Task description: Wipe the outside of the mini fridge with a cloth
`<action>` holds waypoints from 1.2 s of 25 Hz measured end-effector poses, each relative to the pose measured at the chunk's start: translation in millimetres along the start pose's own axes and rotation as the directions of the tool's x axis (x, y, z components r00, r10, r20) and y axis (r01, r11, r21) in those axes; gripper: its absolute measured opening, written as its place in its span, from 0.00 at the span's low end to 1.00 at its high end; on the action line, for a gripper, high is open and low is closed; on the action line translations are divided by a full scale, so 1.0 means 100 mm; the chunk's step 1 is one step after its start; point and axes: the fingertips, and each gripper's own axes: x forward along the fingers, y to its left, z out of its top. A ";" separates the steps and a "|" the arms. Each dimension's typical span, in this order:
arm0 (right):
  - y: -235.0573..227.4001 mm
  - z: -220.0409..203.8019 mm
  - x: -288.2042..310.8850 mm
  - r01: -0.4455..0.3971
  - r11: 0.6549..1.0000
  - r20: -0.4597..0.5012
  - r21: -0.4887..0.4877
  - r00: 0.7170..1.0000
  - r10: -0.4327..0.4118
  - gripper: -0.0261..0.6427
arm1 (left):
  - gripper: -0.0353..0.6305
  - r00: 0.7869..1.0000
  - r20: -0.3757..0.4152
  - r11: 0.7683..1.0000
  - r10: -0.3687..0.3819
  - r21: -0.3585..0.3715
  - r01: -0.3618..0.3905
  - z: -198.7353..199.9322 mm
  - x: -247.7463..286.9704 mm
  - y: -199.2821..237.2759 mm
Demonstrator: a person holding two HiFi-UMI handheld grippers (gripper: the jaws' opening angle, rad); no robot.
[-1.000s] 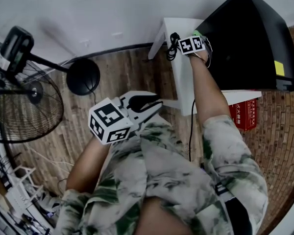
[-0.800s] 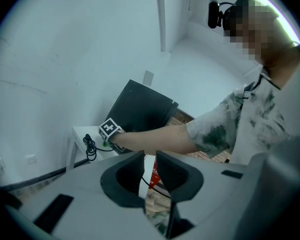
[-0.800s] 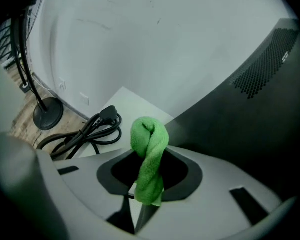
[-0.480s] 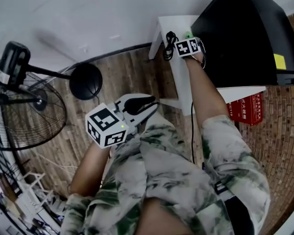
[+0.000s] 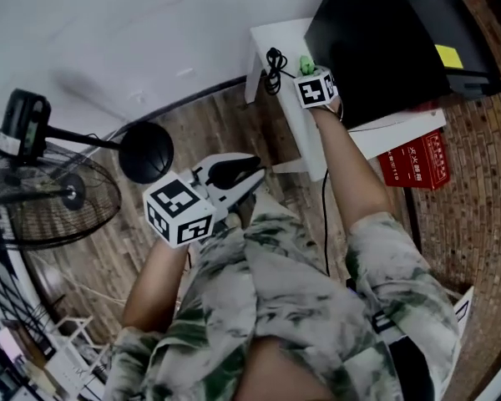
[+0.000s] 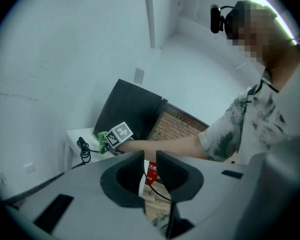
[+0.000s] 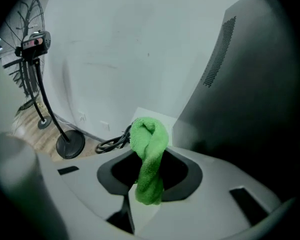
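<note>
A person's right gripper [image 5: 307, 72] is clenched on a green cloth [image 5: 306, 63], held at the end of an outstretched arm just beside the black mini fridge [image 5: 384, 40] that stands on a white desk [image 5: 285, 40] against a pale wall. In the right gripper view the cloth [image 7: 149, 154] rises in a twisted roll from between the closed jaws of the right gripper [image 7: 149, 171], with the fridge's dark, vented side [image 7: 250, 84] filling the right of the picture; whether cloth and fridge touch cannot be told. A coiled black cable [image 5: 274, 69] lies on the desk just left of the cloth. The left gripper [image 5: 252, 174] is held close to the person's chest, well apart from the fridge, its jaws released and parted by a narrow gap with nothing between them, as the left gripper view [image 6: 150, 159] shows. A red box [image 5: 416, 159] sits on the floor beneath the desk's near edge. A standing fan [image 5: 42, 182] with a round black base [image 5: 146, 151] stands on the wooden floor [image 5: 209, 124] to the left.
</note>
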 end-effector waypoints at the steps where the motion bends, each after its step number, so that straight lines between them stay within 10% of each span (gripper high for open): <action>1: 0.05 -0.05 -0.09 -0.010 1.000 0.008 0.017 1.000 0.010 0.21 | 0.18 1.000 -0.004 1.000 -0.010 0.008 0.010 -0.02 -0.02 -0.04; 19: 0.65 -1.49 -2.45 -0.166 0.951 0.193 0.260 0.974 0.117 0.21 | 0.18 0.966 -0.141 0.968 -0.218 0.091 0.232 -0.64 0.08 -1.00; 30: 0.56 -2.23 -4.01 -0.263 0.924 0.321 0.277 0.932 0.169 0.21 | 0.18 0.960 -0.183 0.960 -0.213 0.144 0.241 -0.91 0.52 -1.73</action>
